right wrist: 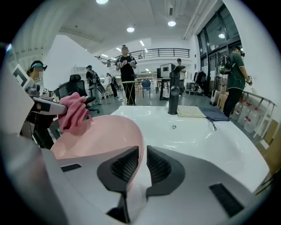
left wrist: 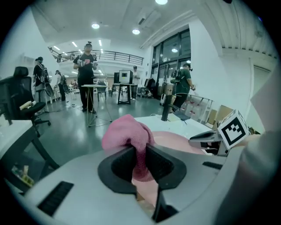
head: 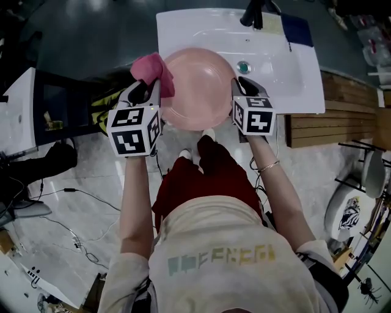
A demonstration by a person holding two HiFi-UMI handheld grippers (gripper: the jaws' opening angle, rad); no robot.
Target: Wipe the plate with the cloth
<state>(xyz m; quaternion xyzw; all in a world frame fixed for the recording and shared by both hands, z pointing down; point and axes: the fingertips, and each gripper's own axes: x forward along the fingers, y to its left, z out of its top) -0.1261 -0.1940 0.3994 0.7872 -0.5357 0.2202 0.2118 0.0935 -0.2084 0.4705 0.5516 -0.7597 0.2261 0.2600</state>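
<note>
Just beyond plate (head: 195, 85) and pink cloth (head: 154, 70) stands a faucet (head: 253, 13).

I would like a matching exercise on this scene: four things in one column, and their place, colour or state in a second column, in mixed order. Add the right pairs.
1 cloth
2 plate
3 tap
4 sink

a white
b rim between the right gripper's jaws
c black, at the sink's back edge
d pinched in the left gripper

Pairs: 1-d, 2-b, 3-c, 4-a
</note>
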